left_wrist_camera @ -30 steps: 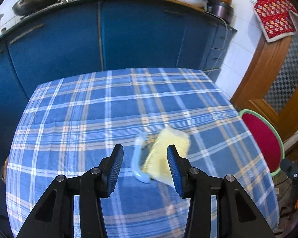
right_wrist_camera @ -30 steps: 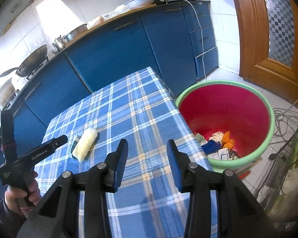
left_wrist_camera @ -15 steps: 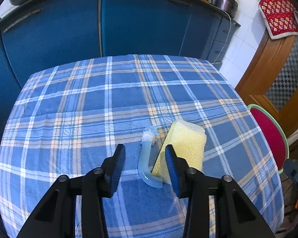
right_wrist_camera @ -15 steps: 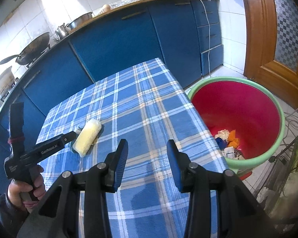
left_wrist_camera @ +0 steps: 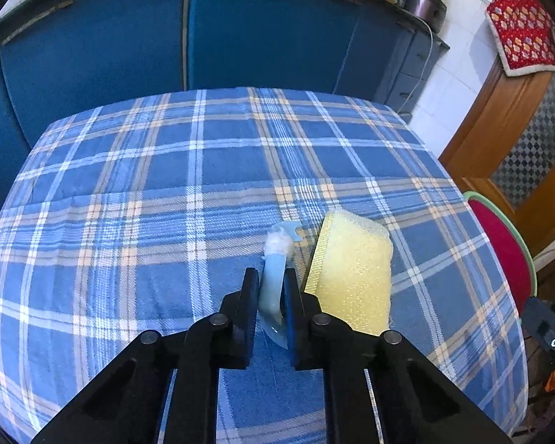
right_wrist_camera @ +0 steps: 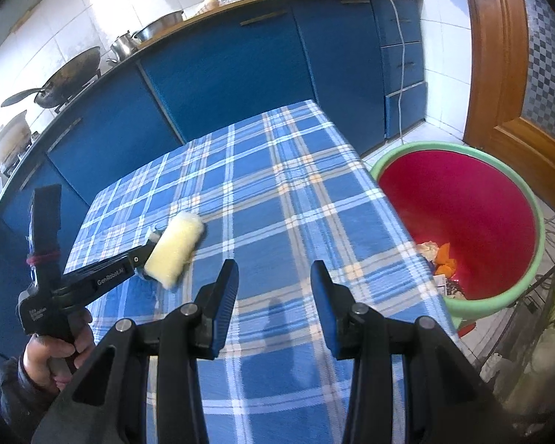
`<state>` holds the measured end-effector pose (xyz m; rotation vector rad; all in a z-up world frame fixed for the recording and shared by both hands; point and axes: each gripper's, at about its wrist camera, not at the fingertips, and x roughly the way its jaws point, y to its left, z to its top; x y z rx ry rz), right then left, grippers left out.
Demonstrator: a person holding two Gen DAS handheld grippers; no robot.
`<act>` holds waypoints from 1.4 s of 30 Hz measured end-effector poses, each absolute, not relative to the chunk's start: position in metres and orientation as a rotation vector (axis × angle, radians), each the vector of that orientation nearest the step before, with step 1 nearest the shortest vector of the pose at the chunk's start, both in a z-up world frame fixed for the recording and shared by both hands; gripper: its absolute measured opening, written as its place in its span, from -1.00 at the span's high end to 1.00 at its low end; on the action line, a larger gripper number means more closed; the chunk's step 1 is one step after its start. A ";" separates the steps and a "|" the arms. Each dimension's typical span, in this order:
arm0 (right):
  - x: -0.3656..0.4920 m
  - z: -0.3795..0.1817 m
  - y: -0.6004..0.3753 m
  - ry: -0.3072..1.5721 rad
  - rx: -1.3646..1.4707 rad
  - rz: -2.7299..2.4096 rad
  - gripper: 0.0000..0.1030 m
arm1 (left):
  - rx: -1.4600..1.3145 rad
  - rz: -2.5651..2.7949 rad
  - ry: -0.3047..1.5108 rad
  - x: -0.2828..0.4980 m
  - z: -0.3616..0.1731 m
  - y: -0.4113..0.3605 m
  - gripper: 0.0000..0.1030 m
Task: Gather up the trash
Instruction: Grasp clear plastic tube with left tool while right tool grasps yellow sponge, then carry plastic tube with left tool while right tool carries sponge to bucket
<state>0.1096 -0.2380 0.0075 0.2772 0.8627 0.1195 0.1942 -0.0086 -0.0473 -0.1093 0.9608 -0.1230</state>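
Observation:
A pale blue plastic handle piece (left_wrist_camera: 272, 277) with a white frayed tip lies on the blue plaid tablecloth (left_wrist_camera: 166, 192). My left gripper (left_wrist_camera: 271, 281) is shut on it at table level. A yellow sponge (left_wrist_camera: 353, 273) lies right beside it, touching on the right; it also shows in the right wrist view (right_wrist_camera: 175, 249). My right gripper (right_wrist_camera: 273, 277) is open and empty above the table's near right part. The left gripper (right_wrist_camera: 140, 259) shows there beside the sponge.
A red bin with a green rim (right_wrist_camera: 462, 218) stands on the floor off the table's right edge, with scraps in its bottom; its rim shows in the left wrist view (left_wrist_camera: 499, 244). Blue cabinets (left_wrist_camera: 240, 37) stand behind the table. A wooden door (right_wrist_camera: 518, 74) is at the right.
My left gripper moved forward and down over the pale blue piece and closed on it. My right gripper stayed open and shifted slightly toward the table.

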 end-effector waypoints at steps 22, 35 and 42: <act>0.165 -0.018 -0.141 0.981 0.250 0.290 0.08 | -0.171 -0.023 0.867 0.159 -0.021 0.053 0.75; 0.177 -0.034 -0.112 1.004 0.180 0.293 0.25 | -0.188 -0.022 0.864 0.154 -0.023 0.059 0.75; 0.171 -0.026 -0.111 0.967 0.164 0.325 0.61 | -0.179 -0.031 0.864 0.151 -0.021 0.052 0.75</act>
